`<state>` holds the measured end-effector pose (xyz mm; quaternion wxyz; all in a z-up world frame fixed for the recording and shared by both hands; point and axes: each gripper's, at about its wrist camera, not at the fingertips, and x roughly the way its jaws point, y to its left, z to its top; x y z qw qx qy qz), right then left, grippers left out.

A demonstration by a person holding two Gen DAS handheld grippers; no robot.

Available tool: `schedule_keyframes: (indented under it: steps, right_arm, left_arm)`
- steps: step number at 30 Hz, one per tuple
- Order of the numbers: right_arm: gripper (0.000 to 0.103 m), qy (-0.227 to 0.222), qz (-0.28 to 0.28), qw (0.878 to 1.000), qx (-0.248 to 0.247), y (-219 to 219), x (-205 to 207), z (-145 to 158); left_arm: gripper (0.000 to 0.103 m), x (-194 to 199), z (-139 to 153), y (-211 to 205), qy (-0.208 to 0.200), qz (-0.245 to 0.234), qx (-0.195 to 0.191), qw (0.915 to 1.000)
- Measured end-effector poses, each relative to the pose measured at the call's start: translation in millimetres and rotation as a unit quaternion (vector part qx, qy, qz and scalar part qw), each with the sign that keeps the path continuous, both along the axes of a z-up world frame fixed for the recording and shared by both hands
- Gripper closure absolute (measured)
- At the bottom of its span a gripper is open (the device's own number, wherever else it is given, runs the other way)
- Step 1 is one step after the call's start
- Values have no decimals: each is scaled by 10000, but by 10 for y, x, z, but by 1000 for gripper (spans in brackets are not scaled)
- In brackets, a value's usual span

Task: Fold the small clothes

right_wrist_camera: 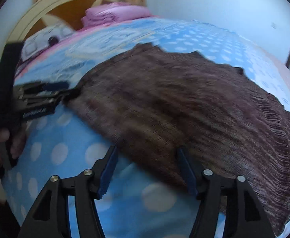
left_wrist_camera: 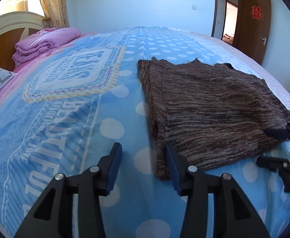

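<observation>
Brown striped knitted garment (left_wrist_camera: 210, 107) lies flat on the blue polka-dot bedspread (left_wrist_camera: 113, 127), near its foot-side edge. Left gripper (left_wrist_camera: 144, 165) and right gripper (right_wrist_camera: 147, 170): jaws apart, empty, at the hem. Recommendation: clamp both hem corners evenly before folding.

— How is the brown garment (left_wrist_camera: 214, 107) made?
— A coarse, matt, streaked knit is seen, laid on the bed sheet (left_wrist_camera: 65, 119), a smooth printed cloth.
— And the left gripper (left_wrist_camera: 143, 154)?
— Matt black plastic with shiny metal pins is shown; blue pads (left_wrist_camera: 115, 166) look rubbery.
</observation>
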<state>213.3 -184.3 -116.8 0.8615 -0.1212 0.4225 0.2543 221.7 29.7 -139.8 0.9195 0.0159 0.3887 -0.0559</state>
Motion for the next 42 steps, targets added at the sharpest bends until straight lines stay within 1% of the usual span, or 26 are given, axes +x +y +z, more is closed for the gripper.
schedule_keyframes:
  steps: [1,3,4,6,7,8,9,10,11,12,13,15,19,22,24,25,26,28,30,31,34,37,39,41,42]
  right_arm:
    - [38,-53,66,9999,-56,29,-43,28]
    - [38,-135,50,9999,90,42,-32,107]
    - [38,-244,-26,9996,152,35,-1,149]
    - [38,-431,-186,9987,214,41,90,201]
    - [38,-453,-290,9981,286,57,176,210]
    - [38,-434,-361,9979,330,62,237,196]
    - [38,-359,-421,9979,340,84,299,165]
    - [38,-163,-479,9982,332,96,365,97]
    - [38,125,-496,9982,318,99,424,24]
    - [38,190,-492,9982,291,121,427,-28]
    - [38,7,-455,9988,201,153,368,-38]
    - [38,-19,-429,9990,127,192,280,-45]
    - [38,-95,-334,9994,-11,263,192,-36]
    - [38,-124,-364,9991,-153,317,185,-29]
    - [38,-171,-372,9988,-250,320,133,-33]
    - [38,-225,-376,9985,-316,337,112,-37]
    - [38,-267,-377,9983,-359,353,83,-41]
    - [38,-292,-353,9981,-411,358,12,-33]
    - [38,-328,-307,9980,-444,381,-79,-1]
    - [38,-366,-282,9979,-444,395,-110,21]
    - [38,-608,-156,9971,-440,496,-203,120]
    - [38,-753,7,9964,-388,658,-216,193]
    - [38,-801,118,9955,-495,791,-197,172]
    - [38,-900,209,9938,-626,927,-172,135]
    - [38,-927,236,9930,-692,980,-158,114]
  left_arm:
    - [54,-17,5,17,-42,-9,-56,10000]
    - [53,-10,4,38,-36,-15,-135,9999]
    - [51,-3,6,47,-27,-2,-159,9999]
    - [47,-8,13,55,-53,34,-166,9998]
    - [42,-15,20,64,-74,72,-166,9998]
    - [37,-22,27,78,-101,115,-177,9997]
    - [36,-32,38,101,-140,160,-215,9995]
    - [34,-44,47,132,-174,197,-280,9993]
    - [34,-49,47,159,-175,232,-340,9990]
    - [33,-49,44,195,-160,284,-408,9986]
    - [33,-52,48,238,-155,337,-508,9980]
    - [33,-39,53,297,-112,374,-676,9970]
    - [33,68,67,377,170,419,-888,9950]
    - [32,140,148,414,181,424,-708,9964]
    - [27,196,233,443,106,401,-586,9974]
    - [21,236,276,460,90,392,-532,9978]
    - [18,295,326,468,68,389,-474,9981]
    - [15,423,404,455,-13,309,-347,9989]
    - [14,531,435,439,-65,285,-210,9994]
    - [14,604,435,428,-53,253,-223,9994]
    - [14,816,382,390,154,195,-432,9988]
    - [14,998,322,271,375,-17,-571,9977]
    - [14,1090,299,200,429,-164,-645,9969]
    - [14,1212,247,120,585,-375,-716,9950]
    - [14,1256,228,101,614,-402,-750,9945]
